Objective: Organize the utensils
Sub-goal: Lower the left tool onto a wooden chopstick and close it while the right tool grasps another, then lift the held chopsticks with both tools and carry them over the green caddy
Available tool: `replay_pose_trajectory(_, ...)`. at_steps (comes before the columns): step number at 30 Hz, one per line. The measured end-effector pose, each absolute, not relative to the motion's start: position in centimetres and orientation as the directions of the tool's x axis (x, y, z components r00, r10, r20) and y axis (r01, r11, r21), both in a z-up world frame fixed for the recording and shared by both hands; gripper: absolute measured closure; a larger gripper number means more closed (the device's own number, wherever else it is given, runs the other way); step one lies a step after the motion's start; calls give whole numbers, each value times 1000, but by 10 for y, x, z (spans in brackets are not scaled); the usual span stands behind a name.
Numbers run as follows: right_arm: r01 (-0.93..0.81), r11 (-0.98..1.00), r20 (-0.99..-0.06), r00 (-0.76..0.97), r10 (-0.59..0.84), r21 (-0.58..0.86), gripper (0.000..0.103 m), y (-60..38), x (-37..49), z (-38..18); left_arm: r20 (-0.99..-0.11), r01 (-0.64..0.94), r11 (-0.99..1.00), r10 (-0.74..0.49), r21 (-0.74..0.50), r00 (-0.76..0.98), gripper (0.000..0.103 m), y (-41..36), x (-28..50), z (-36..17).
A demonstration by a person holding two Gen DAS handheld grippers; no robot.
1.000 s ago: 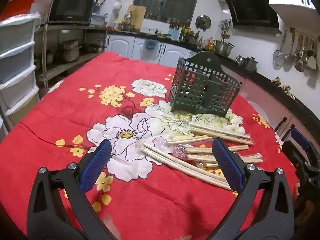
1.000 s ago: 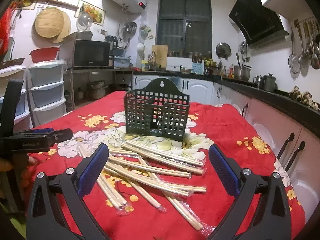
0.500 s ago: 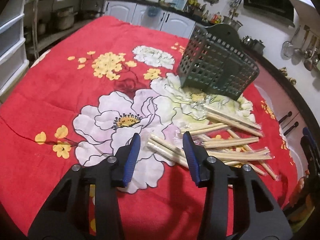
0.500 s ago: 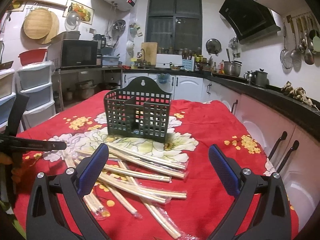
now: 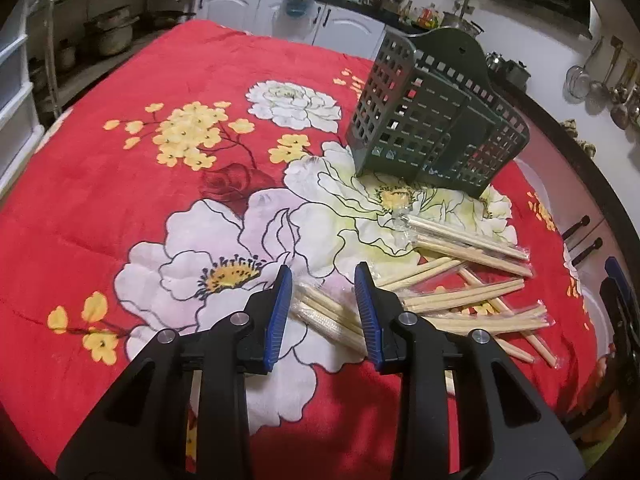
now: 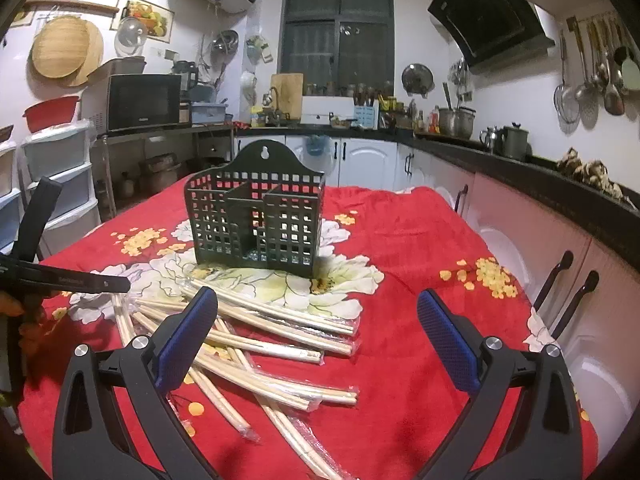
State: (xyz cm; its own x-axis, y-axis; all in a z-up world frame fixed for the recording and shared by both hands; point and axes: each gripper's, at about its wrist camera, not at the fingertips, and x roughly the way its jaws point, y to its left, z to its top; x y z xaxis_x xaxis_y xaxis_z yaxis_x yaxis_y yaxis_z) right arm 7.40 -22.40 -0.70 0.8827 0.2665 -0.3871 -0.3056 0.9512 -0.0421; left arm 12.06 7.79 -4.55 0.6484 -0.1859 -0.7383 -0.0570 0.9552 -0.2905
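Observation:
Several clear-wrapped pairs of wooden chopsticks [image 5: 464,300] [image 6: 272,332] lie in a loose pile on the red flowered tablecloth [image 5: 140,92]. Behind the pile stands a dark green slotted utensil caddy [image 5: 432,120] [image 6: 256,224], upright and empty. My left gripper [image 5: 322,268] points down at the pile's left end, its jaws closing around one wrapped pair [image 5: 324,314] that lies slantwise between the blue pads; no pad clearly presses on it. My right gripper [image 6: 316,294] hovers wide open over the pile's near side with nothing between its fingers.
Kitchen counters and white cabinets [image 6: 360,160] run behind and along the right of the table. Plastic drawers [image 6: 60,172] and a microwave shelf stand at the left. Ladles hang on the right wall [image 6: 592,76]. The table's right edge is near cabinet handles [image 6: 560,276].
The left gripper went forward and tilted down onto the pile's left end while its jaws narrowed from wide open to around one wrapped pair. The right gripper drifted slightly and stayed open.

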Motion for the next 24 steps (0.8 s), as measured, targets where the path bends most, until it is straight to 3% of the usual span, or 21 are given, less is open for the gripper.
replay_pose_trajectory(11,-274,961,-442,865,239,-17,6,-234,96,-11,-774,-67,935,-248,-350,582,78,92,146,-54)
replay_pose_trajectory(13,-266,964,-454,860,235,-6,6,-239,101,-10,-778,-60,928,-273,-369,566,93,94,150,-55)
replay_pose_trajectory(14,-267,964,-464,854,236,-2,6,-240,103,-10,-781,-53,928,-279,-369,559,96,94,152,-56)
replay_pose_trajectory(22,-261,963,-616,750,242,62,10,-262,131,-26,-763,15,926,-320,-377,562,102,96,153,-48)
replay_pose_trajectory(24,-265,962,-653,718,242,66,19,-263,137,-33,-757,27,925,-328,-380,565,102,97,154,-46)
